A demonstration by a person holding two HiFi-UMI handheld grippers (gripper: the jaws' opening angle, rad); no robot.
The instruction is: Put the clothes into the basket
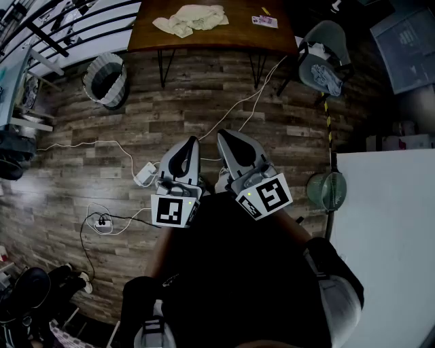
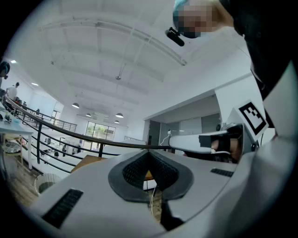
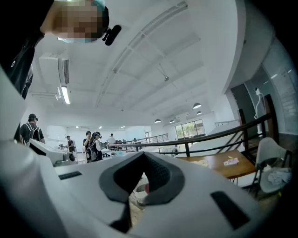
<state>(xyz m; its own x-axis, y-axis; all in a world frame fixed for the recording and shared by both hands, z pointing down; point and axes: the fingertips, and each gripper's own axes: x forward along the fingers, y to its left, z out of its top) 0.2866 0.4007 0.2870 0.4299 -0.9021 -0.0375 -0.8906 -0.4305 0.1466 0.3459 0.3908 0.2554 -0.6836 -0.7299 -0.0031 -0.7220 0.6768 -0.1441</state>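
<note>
A pale yellow garment (image 1: 192, 18) lies crumpled on the brown wooden table (image 1: 224, 37) at the far end of the head view. A white ribbed basket (image 1: 105, 80) stands on the wood floor to the left of the table. Both grippers are held level, close to the person's body and far from the garment and the basket. My left gripper (image 1: 192, 141) is shut with nothing in it, and its tips meet in its own view (image 2: 149, 153). My right gripper (image 1: 222, 136) is shut and empty too (image 3: 142, 155). The table (image 3: 223, 165) shows far off in the right gripper view.
A grey chair (image 1: 325, 58) with cloth on it stands right of the table. A small fan (image 1: 325, 190) stands beside a white tabletop (image 1: 387, 224) at the right. A white cable and power strip (image 1: 145, 174) lie on the floor. A black railing (image 2: 70, 132) runs behind, and people (image 3: 93, 144) stand far away.
</note>
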